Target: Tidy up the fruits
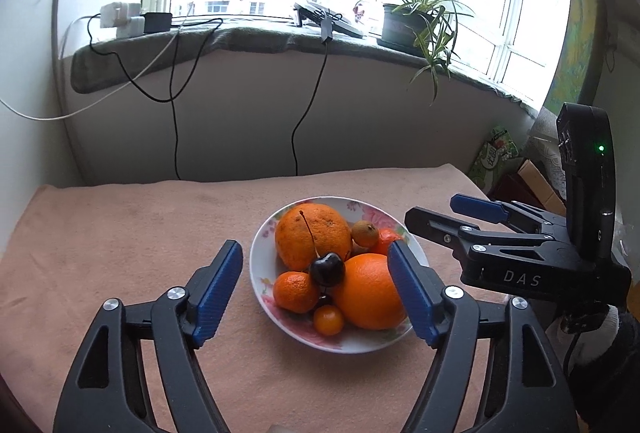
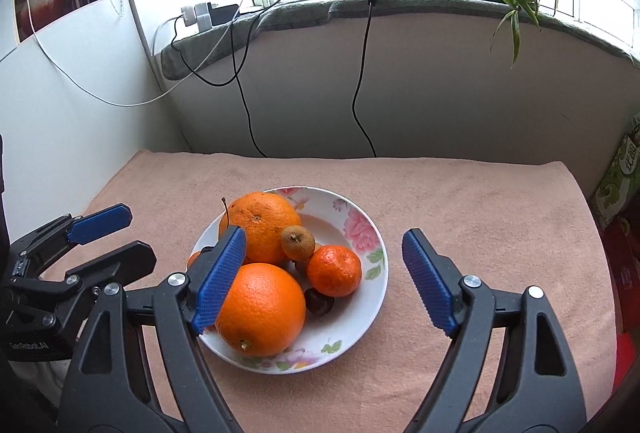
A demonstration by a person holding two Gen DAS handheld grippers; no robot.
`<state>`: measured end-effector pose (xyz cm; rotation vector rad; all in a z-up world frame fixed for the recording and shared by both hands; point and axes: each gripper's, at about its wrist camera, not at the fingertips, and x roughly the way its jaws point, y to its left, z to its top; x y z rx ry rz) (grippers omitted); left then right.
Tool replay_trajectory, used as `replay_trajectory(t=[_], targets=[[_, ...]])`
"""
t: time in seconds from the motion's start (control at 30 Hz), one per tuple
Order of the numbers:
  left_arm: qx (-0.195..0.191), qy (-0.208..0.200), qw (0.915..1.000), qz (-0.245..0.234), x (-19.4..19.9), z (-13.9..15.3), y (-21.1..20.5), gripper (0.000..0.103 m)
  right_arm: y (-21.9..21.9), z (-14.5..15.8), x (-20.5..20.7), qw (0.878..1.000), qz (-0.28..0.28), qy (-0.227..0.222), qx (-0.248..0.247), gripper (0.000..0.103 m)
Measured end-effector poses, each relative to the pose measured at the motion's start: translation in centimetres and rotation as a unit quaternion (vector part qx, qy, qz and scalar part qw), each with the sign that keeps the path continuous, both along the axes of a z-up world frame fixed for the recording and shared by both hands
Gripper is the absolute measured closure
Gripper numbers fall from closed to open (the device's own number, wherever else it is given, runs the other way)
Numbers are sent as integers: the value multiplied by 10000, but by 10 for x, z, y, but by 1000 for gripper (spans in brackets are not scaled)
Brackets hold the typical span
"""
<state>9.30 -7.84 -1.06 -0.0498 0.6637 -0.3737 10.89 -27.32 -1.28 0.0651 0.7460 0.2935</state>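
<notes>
Nearest the lens in each wrist view, blue ribbed pads are seen spread wide with nothing clamped between them: the left gripper [image 1: 315, 289] stands released above the near rim of the plate, and the right gripper [image 2: 324, 279] likewise hangs slack-jawed over it, its left pad crossing in front of the near orange [image 2: 262, 309] without visibly pressing on it. No fruit is held by either tool. Just beyond the pads, the flowered plate [image 2: 360, 229] rests on a pink cloth [image 2: 480, 213], and all the fruit is gathered in it: a small yellow-orange fruit [image 1: 328, 320] at the near edge, a mandarin [image 1: 295, 292] beside it, a dark cherry [image 1: 327, 269] with a long stem lying on top, the far orange [image 1: 312, 235] behind, and a brownish little fruit [image 2: 297, 242] touching a second mandarin [image 2: 334, 270]. No second container can be made out, so where fruit is to go cannot be told. If a pick is intended next, it would best be started with a loose top piece such as the cherry, approached from above with the pads set either side of its body, not its stem, and closed gently, since the pile may roll. Farther off, cables hang from a window ledge [image 1: 240, 33] where a potted plant [image 1: 416, 21] stands.
</notes>
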Motion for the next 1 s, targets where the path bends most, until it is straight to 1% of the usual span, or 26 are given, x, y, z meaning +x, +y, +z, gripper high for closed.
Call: replay_trajectory(t=[0.17,0.23,0.33,0.4,0.47,0.57,0.73,0.9,1.0], targets=[[129,-206,9994,262,-19,8,8,23,-4,7,-21,9998,-108,-174,-67,18],[131,-215,9991,349,-26,9,12,23,-6,11,-31,9995,-176,-276,-51,8],[185,-232,9987,423,-36,9,15,22,-8,18,-45,9985,-270,-459,-110,6],[314,-273,9980,474,-43,9,15,22,-9,22,-53,9980,-318,-526,-150,4],[397,-298,9975,500,-49,9,14,22,-9,25,-61,9974,-366,-589,-196,1],[401,-300,9974,526,-55,11,15,22,-9,27,-72,9966,-465,-637,-226,0],[380,-312,9971,574,-64,12,18,22,-14,26,-88,9965,-594,-585,-96,0],[370,-345,9969,596,-68,14,19,22,-15,25,-92,9958,-649,-604,-223,0],[369,-366,9968,614,-71,15,18,22,-15,25,-93,9959,-646,-601,-208,0]])
